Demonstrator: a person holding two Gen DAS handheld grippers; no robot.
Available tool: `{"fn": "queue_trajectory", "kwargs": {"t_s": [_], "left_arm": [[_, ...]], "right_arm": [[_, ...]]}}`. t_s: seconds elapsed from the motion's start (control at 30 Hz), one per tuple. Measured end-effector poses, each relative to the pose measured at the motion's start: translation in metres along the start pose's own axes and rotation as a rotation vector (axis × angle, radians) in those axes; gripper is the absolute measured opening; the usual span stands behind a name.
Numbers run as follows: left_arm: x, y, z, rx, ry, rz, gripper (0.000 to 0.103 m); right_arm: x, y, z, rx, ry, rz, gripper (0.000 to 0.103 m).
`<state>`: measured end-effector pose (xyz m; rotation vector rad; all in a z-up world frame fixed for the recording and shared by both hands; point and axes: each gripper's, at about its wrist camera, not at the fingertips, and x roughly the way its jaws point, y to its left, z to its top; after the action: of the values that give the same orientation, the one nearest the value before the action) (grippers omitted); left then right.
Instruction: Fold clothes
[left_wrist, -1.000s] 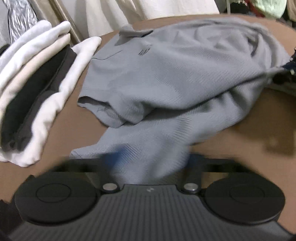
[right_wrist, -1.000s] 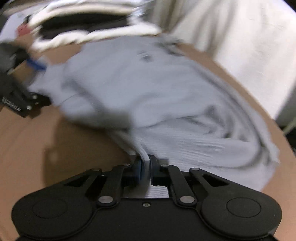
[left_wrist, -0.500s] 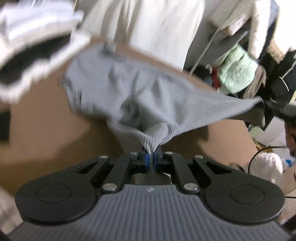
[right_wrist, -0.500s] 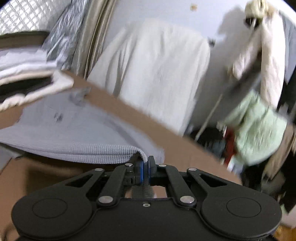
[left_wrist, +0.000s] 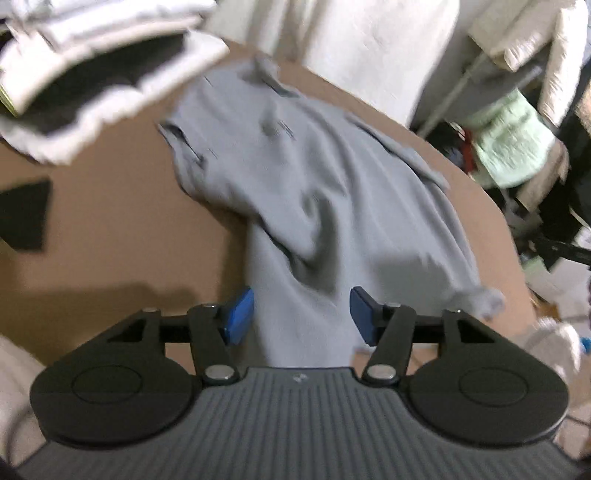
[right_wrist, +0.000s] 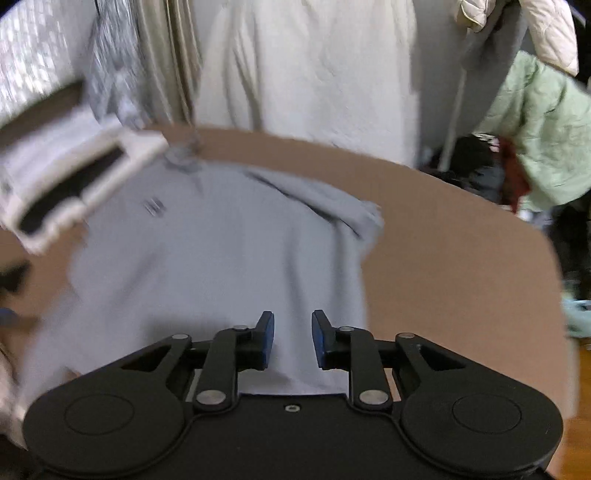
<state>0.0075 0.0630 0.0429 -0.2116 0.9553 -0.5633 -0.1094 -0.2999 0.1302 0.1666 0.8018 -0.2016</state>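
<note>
From the left wrist view, the grey shirt (left_wrist: 317, 177) is lying crumpled on the brown bench (left_wrist: 110, 221), a soft knit with a fine ribbed texture. Its collar is pointing toward the far edge of the bench, and its long axis is running from that collar down toward the camera. A deep fold is bunching the cloth near its middle, and one hem corner is trailing off to the right. The left gripper (left_wrist: 301, 314) is hovering over the near end of the shirt, its jaws opening, the blue pads standing apart on either side of the cloth without pressing it. A stack of folded clothes (left_wrist: 92, 77), white and cream layers around a black one, is sitting at the far left of the bench, blurred.

From the right wrist view, the same grey shirt (right_wrist: 229, 258) is spreading flatter across the bench (right_wrist: 461, 258), collar at the far left beside the stack of folded clothes (right_wrist: 70, 181), and a small dark mark is showing on its chest. Its length is again running toward the camera. The right gripper (right_wrist: 293, 341) is pointing along it with jaws opening, released, the cloth lying beneath the gap and not pinched.
</note>
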Motion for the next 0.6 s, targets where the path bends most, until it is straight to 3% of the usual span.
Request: {"fn": "queue_trajectory", "kwargs": {"t_s": [0.13,0.2,0.23,0.37,0.5,0.57,0.6], "left_arm": [[0.032,0.023,0.032,-0.115,0.065,0.046,0.063],[0.056,0.031,0.046,-0.148,0.098,0.07,0.063],[0.068,0.035,0.053,-0.159,0.113,0.081,0.063],[0.117,0.047,0.066,-0.153,0.086,0.112,0.07],[0.145,0.078,0.046,-0.308,0.028,0.089,0.071],[0.145,0.078,0.043,-0.277,0.005,0.08,0.069],[0.144,0.071,0.046,-0.205,-0.001,0.106,0.066]], "right_arm": [[0.03,0.02,0.016,-0.023,-0.004,0.042,0.033],[0.045,0.034,0.025,-0.041,-0.012,0.067,0.046],[0.052,0.039,0.033,-0.044,-0.021,0.076,0.047],[0.098,0.033,0.066,-0.001,-0.037,0.072,0.047],[0.146,0.011,0.059,0.133,-0.044,0.054,0.047],[0.162,-0.005,0.042,0.166,-0.021,0.01,0.047],[0.167,-0.014,0.033,0.175,-0.001,-0.01,0.047]]}}
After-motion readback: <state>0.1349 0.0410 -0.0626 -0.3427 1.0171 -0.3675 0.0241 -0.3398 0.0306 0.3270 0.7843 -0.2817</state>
